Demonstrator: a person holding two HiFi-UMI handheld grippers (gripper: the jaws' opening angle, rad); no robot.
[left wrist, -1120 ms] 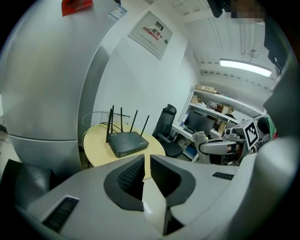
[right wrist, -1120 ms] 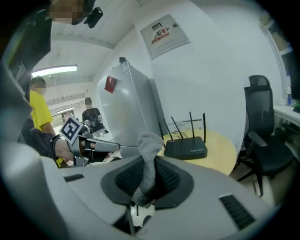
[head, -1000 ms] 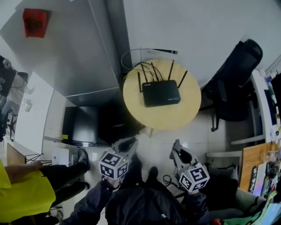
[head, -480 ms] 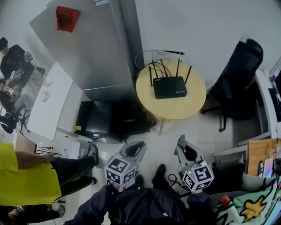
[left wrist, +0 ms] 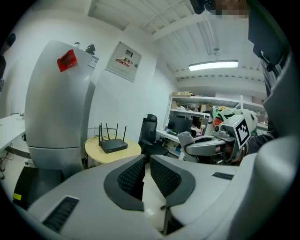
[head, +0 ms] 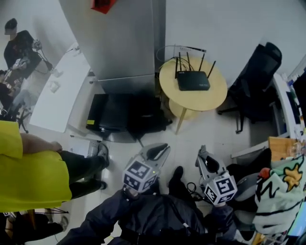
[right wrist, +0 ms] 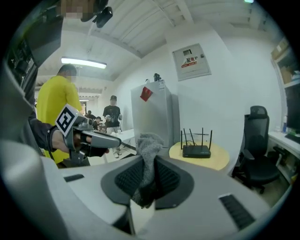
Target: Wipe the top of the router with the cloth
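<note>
Well, our right gripper (right wrist: 149, 161) grasps the cloth (right wrist: 149, 143) and the left gripper (left wrist: 146, 164) is clenched on nothing; the router (head: 193, 81) lies near the far edge of the table (head: 210, 101), well apart from us, so we should come in low and sweep clear of its antennas (head: 201, 62)

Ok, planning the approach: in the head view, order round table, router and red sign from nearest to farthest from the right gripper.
1. Round table, ahead of the right gripper.
2. Router, on the table's far half.
3. Red sign, far upper left, on the cabinet.
</note>
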